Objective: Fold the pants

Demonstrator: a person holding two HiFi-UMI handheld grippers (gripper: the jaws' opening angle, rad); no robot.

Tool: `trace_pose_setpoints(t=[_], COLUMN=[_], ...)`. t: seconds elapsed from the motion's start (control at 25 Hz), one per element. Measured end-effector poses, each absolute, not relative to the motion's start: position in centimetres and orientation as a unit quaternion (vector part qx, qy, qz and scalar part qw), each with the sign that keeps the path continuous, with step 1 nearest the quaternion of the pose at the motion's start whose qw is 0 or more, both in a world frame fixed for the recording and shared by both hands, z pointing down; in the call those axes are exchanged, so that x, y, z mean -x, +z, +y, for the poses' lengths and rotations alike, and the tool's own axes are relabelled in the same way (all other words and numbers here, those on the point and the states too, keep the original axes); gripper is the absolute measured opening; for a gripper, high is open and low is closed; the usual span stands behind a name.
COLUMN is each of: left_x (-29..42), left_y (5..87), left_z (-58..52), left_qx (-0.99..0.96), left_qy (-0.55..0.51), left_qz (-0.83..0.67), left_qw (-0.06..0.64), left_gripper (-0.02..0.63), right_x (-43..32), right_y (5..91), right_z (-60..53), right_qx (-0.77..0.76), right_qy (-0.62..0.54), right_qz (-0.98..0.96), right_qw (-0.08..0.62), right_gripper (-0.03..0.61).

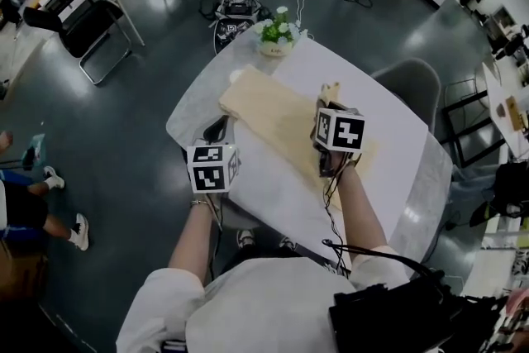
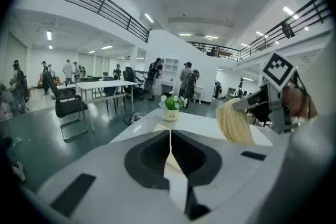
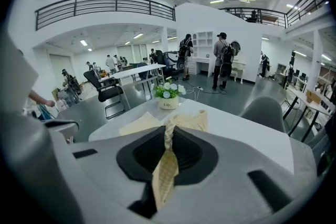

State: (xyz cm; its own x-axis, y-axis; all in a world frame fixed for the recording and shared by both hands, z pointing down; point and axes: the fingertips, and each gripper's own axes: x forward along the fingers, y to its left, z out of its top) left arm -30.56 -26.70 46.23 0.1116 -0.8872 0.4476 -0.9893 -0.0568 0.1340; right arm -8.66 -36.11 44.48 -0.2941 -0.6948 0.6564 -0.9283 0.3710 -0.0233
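With left gripper (image 2: 170,150) and right gripper (image 3: 167,150) each pinching the cream fabric pants (image 1: 273,116), moving both evenly would likely have kept edges aligned.

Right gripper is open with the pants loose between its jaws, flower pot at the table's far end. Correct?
No: the right gripper is shut on the pants, cream cloth pinched between its jaws, as the right gripper view shows. The flower pot does stand at the far end of the table.
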Motion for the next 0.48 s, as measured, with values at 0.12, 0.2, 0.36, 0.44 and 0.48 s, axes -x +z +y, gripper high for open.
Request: trace_pose_setpoints(t=[0.12, 0.2, 0.36, 0.44, 0.48], left_x=[31.6, 32.4, 34.1, 34.7, 34.9], left_y=[46.3, 46.2, 45.6, 45.4, 45.4], left_z=[-26.7, -26.6, -26.5, -26.4, -26.3], left_qx=[-0.714, -0.713, -0.708, -0.707, -0.706], left_qy=[0.131, 0.137, 0.136, 0.133, 0.132], left_qz=[-0.657, -0.659, -0.664, -0.666, -0.668], left_qw=[0.202, 0.198, 0.198, 0.197, 0.197], left_gripper=[0.014, 0.014, 0.014, 0.014, 0.014], right_x=[10.6, 11.9, 14.5, 16.0, 16.6], right_y=[44.6, 44.5, 43.6, 43.2, 43.2], right_z=[-36.7, -37.0, -37.7, -38.0, -38.1], right_qx=[-0.514, -0.509, -0.499, -0.493, -0.49], right_qy=[0.206, 0.208, 0.204, 0.2, 0.198], right_qz=[-0.783, -0.787, -0.796, -0.802, -0.804], right_qw=[0.283, 0.281, 0.275, 0.273, 0.273], right_gripper=[0.029, 0.029, 0.029, 0.029, 0.029])
